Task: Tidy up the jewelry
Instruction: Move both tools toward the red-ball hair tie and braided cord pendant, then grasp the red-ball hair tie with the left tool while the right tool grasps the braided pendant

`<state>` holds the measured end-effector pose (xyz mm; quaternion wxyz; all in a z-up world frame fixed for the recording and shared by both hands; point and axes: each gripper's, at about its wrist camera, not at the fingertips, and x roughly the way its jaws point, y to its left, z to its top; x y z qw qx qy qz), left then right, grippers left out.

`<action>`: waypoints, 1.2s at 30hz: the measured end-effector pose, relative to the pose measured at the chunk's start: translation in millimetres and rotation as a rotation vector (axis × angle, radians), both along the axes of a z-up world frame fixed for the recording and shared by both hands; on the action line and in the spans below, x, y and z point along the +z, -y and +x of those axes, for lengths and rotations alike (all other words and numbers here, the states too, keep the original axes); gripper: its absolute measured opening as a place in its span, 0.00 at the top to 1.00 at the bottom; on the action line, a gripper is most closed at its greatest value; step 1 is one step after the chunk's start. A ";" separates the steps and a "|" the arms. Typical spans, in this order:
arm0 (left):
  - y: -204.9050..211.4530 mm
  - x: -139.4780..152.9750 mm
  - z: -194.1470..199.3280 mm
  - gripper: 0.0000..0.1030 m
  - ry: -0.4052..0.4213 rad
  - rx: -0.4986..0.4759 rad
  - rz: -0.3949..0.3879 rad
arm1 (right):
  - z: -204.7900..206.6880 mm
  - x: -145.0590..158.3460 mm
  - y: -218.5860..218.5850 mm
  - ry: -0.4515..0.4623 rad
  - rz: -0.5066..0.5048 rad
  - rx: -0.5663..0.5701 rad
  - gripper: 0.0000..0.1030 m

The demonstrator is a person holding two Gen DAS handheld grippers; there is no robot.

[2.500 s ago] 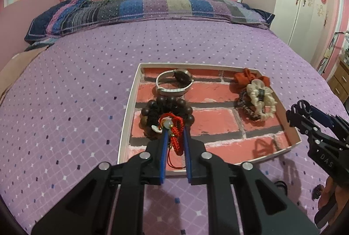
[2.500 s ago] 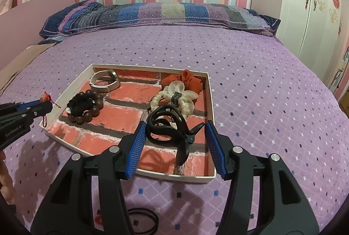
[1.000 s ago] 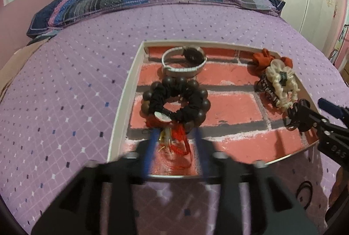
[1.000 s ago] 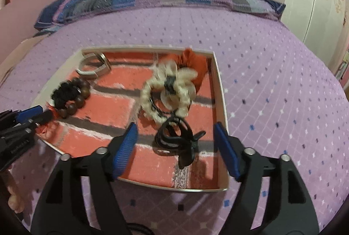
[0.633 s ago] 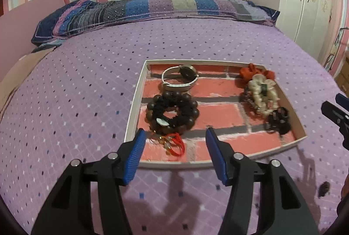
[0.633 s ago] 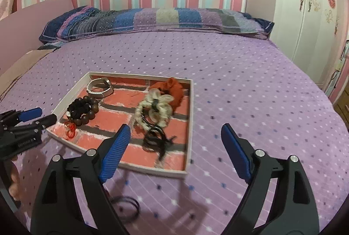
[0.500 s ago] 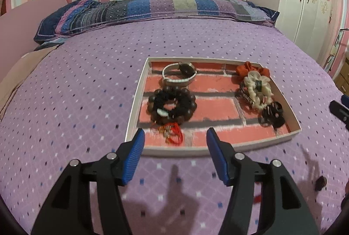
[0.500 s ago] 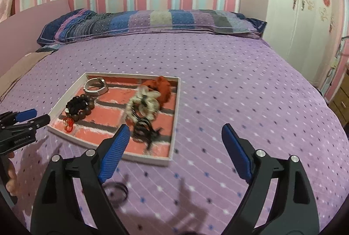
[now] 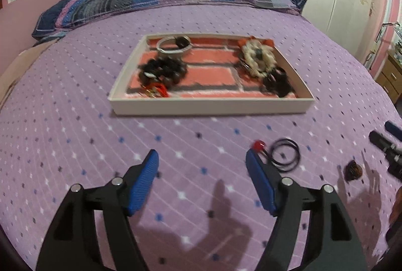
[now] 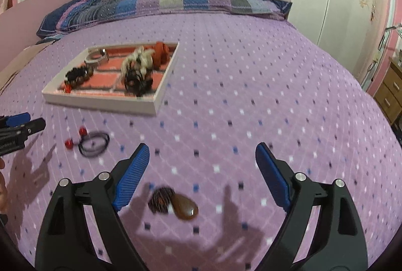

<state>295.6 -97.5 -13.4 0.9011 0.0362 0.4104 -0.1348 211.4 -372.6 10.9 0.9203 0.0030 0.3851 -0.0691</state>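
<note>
Two things lay outside the tray (image 9: 211,106), near the bed's (image 10: 251,95) front edge: a hair tie (image 10: 94,142) and a brown clip (image 10: 176,204). My right gripper (image 10: 201,170) and left gripper (image 9: 202,179) were wide open, holding nothing. The thin tie could slip free.

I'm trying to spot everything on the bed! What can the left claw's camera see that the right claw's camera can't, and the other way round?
Only the left view shows the left claw from behind, wide open. Only the right view shows the right claw from behind, wide open, and both red beads on the black hair tie; the left shows one. Both show the tray, the hair tie and the brown pendant on the bedspread.
</note>
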 end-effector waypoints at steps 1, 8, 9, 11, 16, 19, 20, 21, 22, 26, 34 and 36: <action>2.3 -2.0 -1.2 0.31 -0.005 -0.005 -0.003 | -3.7 -4.7 -0.6 -0.006 0.004 -0.001 0.18; 31.4 -12.0 1.9 0.31 -0.009 -0.056 0.024 | -7.2 -27.0 -14.3 -0.045 -0.019 0.018 0.18; 34.5 -14.3 4.3 0.31 -0.015 -0.061 0.026 | -6.5 -30.1 -16.2 -0.051 -0.021 0.021 0.18; 38.2 -18.4 9.0 0.31 -0.026 -0.068 0.027 | -6.6 -34.5 -20.9 -0.056 -0.034 0.024 0.19; 48.9 -24.4 19.6 0.31 -0.041 -0.082 0.024 | -6.7 -44.3 -26.0 -0.076 -0.052 0.041 0.28; 57.6 -28.1 23.4 0.31 -0.046 -0.094 0.030 | -6.4 -49.1 -24.8 -0.083 -0.030 0.045 0.34; 61.2 -30.1 23.8 0.31 -0.046 -0.102 0.037 | -6.4 -50.2 -25.0 -0.083 -0.025 0.045 0.38; 63.8 -31.5 23.6 0.31 -0.045 -0.106 0.042 | -6.1 -51.0 -25.4 -0.082 -0.025 0.048 0.41; 65.7 -32.6 23.2 0.31 -0.044 -0.109 0.047 | -5.6 -51.7 -26.0 -0.083 -0.024 0.051 0.45; 71.2 -40.0 24.9 0.32 -0.059 -0.116 0.055 | -3.3 -53.4 -28.6 -0.085 -0.010 0.066 0.59; 75.8 -46.0 25.1 0.55 -0.061 -0.123 0.060 | 1.3 -52.0 -28.8 -0.073 0.002 0.069 0.74; 77.2 -46.5 24.9 0.62 -0.063 -0.126 0.058 | 2.3 -52.2 -29.3 -0.072 0.000 0.070 0.75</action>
